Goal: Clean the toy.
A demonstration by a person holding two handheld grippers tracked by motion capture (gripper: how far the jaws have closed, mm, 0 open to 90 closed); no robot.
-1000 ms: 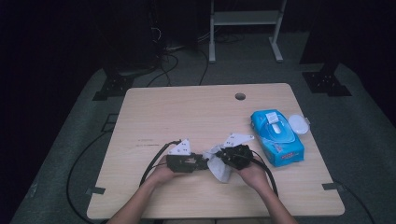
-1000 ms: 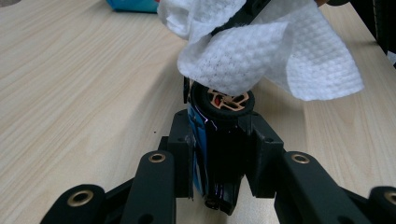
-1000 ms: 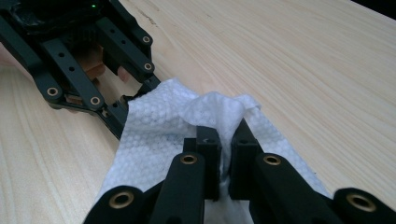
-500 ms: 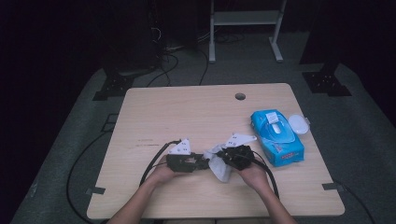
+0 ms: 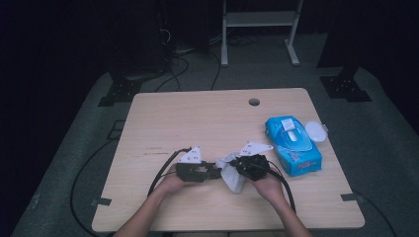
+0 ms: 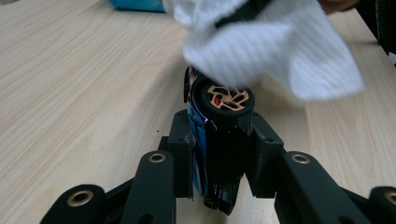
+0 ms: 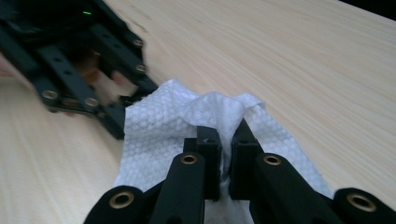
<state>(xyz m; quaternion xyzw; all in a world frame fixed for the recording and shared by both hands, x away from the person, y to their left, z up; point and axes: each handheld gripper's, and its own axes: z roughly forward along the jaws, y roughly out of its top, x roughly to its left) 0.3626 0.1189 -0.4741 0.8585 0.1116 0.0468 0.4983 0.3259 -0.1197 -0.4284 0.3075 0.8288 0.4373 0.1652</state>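
Two grippers meet at the near middle of the table (image 5: 163,118), left of the blue wipes pack (image 5: 293,145). The left gripper (image 6: 223,140) is clenched on a small toy car (image 6: 219,135), one wheel pointing up. The right gripper (image 7: 224,154) pinches a white wipe (image 7: 163,126), which touches the car's upper end.

High view sat above the near edge, faced 12 o'clock and down, took in the whole surface (image 5: 197,118). Left gripper view looked close along its tongs (image 6: 219,154) at a white wipe (image 6: 280,51). Right gripper view, equally close, shared that wipe (image 7: 187,116).
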